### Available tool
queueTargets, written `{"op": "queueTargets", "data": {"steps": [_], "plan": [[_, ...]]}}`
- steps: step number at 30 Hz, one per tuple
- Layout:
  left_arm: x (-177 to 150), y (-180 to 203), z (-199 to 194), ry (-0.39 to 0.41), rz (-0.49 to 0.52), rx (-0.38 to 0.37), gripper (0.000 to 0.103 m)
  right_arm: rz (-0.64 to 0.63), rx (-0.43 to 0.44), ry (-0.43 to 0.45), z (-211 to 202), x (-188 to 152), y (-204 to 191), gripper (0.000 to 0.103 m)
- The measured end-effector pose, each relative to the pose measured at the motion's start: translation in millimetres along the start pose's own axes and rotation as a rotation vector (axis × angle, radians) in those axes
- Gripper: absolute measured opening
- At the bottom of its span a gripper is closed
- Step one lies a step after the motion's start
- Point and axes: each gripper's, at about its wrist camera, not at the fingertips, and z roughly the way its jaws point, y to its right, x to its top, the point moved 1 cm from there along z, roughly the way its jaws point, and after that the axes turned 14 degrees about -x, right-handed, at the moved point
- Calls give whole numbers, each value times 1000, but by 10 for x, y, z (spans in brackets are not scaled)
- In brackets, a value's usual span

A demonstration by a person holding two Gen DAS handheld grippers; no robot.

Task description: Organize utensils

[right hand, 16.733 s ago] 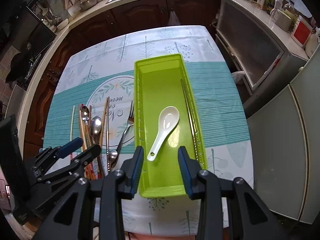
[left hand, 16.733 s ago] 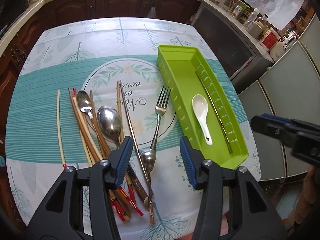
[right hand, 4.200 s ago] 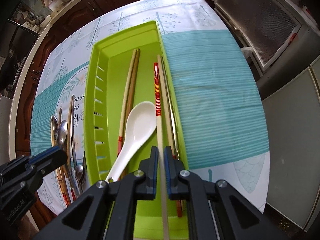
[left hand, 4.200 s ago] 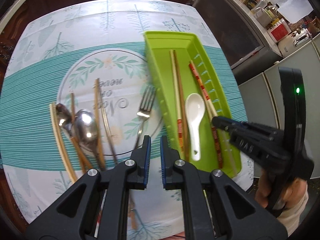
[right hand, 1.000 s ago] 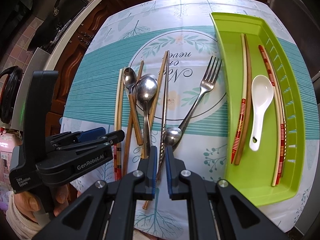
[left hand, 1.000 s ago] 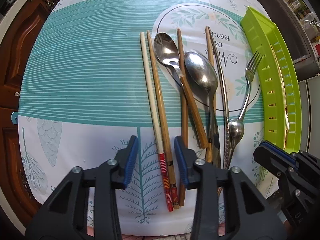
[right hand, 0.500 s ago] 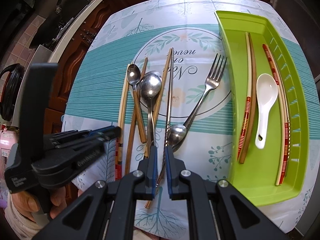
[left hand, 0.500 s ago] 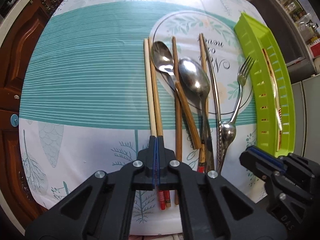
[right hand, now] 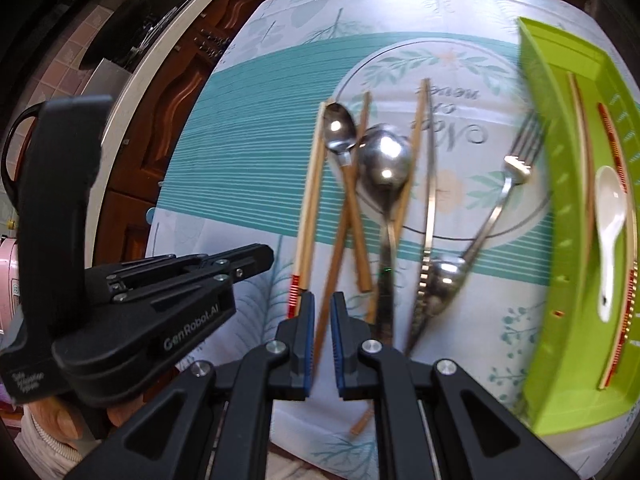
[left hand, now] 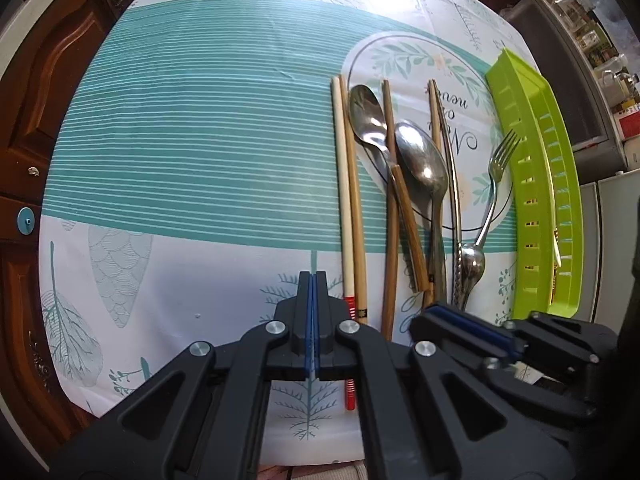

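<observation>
On the tablecloth lie a cream chopstick [left hand: 342, 180] with a red end, brown chopsticks, a small spoon [left hand: 366, 120], a large spoon [left hand: 420, 156], a metal chopstick [left hand: 454, 184] and a fork [left hand: 494, 192]. My left gripper [left hand: 313, 276] is shut on nothing, just left of the cream chopstick's red end. My right gripper [right hand: 322, 300] hovers with only a narrow slit between its pads, over a brown chopstick [right hand: 340, 232] that lies flat below. The green tray [right hand: 560, 200] at right holds a white spoon [right hand: 610, 208] and several chopsticks.
Dark wooden cabinets [left hand: 60, 80] run along the table's left side. A counter with jars [left hand: 600, 40] stands beyond the tray. The table's near edge is right below both grippers. A hand [right hand: 48, 412] holds the left gripper [right hand: 256, 258].
My left gripper's jaws, open around the chopstick ends a second ago, have shut empty and shifted left of them. My right gripper slid left from the metal chopstick to over the brown one.
</observation>
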Motion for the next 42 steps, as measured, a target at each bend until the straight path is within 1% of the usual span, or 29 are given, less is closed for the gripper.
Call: {"op": "queueTargets", "data": {"steps": [6,13,16,22,29,35,37,39,42], "plan": [[10,-201,-138,27,-30,-15,0,-20,-16,-31,115,80,-196,8],[-17,-392,-234,44,-46,-38,0,-30,-83,-72,276,81,-268,8],[-14,-444,-251,47,-52,-48,0,-40,-134,-82,326,73,-296,7],[-3,-496,-260,49,-55,-64,0,-59,-204,-74,333,71,-375,7],[22,-551,-322,55,-57,-77,0,-104,-311,-48,382,86,-608,7],[35,-589,-367,60,-63,-76,0,-192,-412,-21,459,48,-856,9],[34,-588,-375,61,-65,-75,0,-201,-421,-17,467,40,-884,9],[30,-580,-377,60,-64,-74,0,-199,-409,-18,470,42,-881,9],[23,-546,-373,59,-55,-71,0,-158,-351,-19,434,52,-759,6]]}}
